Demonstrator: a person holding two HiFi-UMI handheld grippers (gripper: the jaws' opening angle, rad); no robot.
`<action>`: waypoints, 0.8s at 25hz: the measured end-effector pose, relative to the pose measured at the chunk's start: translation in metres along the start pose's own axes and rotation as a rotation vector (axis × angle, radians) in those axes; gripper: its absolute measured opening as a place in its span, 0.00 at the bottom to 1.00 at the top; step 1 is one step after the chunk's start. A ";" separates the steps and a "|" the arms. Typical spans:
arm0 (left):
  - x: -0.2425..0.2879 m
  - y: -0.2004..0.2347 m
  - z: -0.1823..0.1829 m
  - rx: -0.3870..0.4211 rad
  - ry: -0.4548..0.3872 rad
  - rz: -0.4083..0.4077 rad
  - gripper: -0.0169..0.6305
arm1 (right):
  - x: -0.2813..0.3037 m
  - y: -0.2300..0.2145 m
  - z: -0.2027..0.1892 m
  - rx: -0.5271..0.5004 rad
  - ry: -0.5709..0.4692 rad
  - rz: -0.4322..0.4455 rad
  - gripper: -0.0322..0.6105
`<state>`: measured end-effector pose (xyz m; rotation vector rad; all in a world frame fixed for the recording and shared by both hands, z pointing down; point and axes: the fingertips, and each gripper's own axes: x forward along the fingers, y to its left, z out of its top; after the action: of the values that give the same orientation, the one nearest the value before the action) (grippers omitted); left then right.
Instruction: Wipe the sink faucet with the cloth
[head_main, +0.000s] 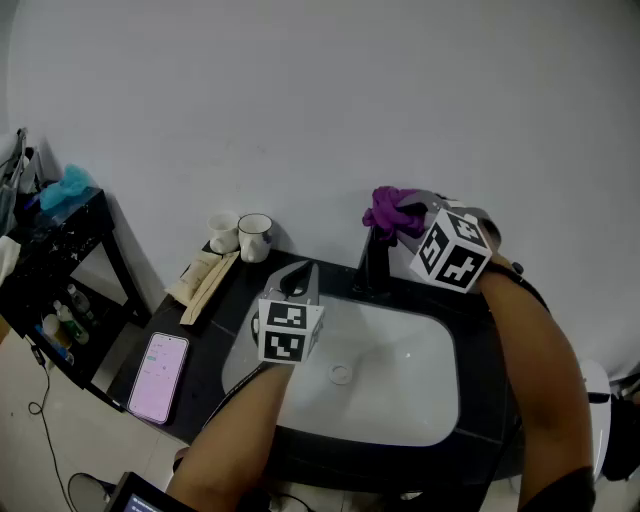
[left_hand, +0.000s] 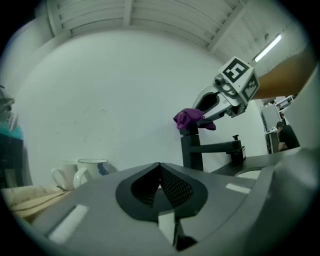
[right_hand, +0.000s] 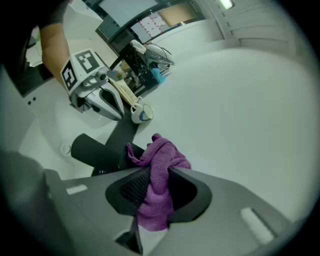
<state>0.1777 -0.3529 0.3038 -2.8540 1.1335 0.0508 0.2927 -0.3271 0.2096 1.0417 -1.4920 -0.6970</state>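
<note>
A black faucet (head_main: 375, 262) stands at the back of the white sink (head_main: 400, 395). My right gripper (head_main: 408, 216) is shut on a purple cloth (head_main: 388, 209) and holds it against the faucet's top. In the right gripper view the cloth (right_hand: 157, 180) bunches between the jaws, with the faucet (right_hand: 97, 152) just under it. My left gripper (head_main: 298, 284) hovers over the sink's left rim, shut with nothing in it. From the left gripper view the faucet (left_hand: 192, 150), the cloth (left_hand: 190, 118) and the right gripper (left_hand: 210, 107) show ahead to the right.
Two white mugs (head_main: 240, 236) stand on the black counter (head_main: 225, 300) at the back left, beside folded beige cloths (head_main: 205, 278). A phone (head_main: 159, 375) lies at the counter's left front. A black shelf (head_main: 50, 270) with bottles stands further left. The wall is close behind the faucet.
</note>
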 end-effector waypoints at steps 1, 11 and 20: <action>-0.001 0.000 0.000 -0.011 0.006 -0.003 0.05 | -0.005 0.004 0.003 -0.010 -0.006 0.004 0.21; -0.012 0.000 -0.003 0.005 0.020 0.012 0.05 | -0.060 0.053 0.033 -0.122 -0.070 0.025 0.21; -0.011 0.000 -0.003 0.034 0.025 0.015 0.05 | -0.087 0.097 0.037 -0.101 -0.134 0.046 0.21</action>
<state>0.1694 -0.3457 0.3073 -2.8247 1.1484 -0.0025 0.2323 -0.2123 0.2480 0.8960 -1.5745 -0.8142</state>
